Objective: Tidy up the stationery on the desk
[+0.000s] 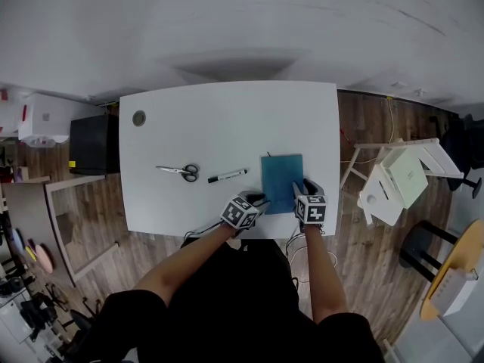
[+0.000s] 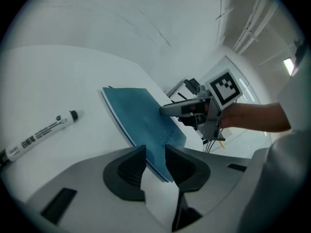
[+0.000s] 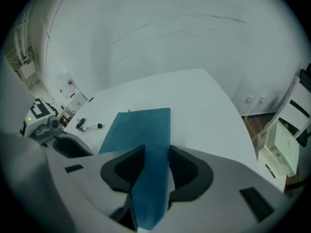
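Note:
A blue notebook [image 1: 281,181] lies flat on the white desk [image 1: 227,119], close to its near edge. My left gripper [image 1: 261,201] is at the notebook's near left corner, which sits between its open jaws [image 2: 155,152]. My right gripper [image 1: 301,190] is at the near right side. Its jaws [image 3: 156,152] stand open with the notebook's [image 3: 141,130] edge running between them. To the left of the notebook lie a black-capped white marker [image 1: 227,175] and a pair of scissors [image 1: 179,171]. The marker [image 2: 41,132] also shows in the left gripper view.
A round cable grommet [image 1: 139,118] sits at the desk's far left corner. A black cabinet [image 1: 94,144] stands left of the desk and white furniture [image 1: 393,180] right of it, on a wooden floor. The person's body is against the near edge.

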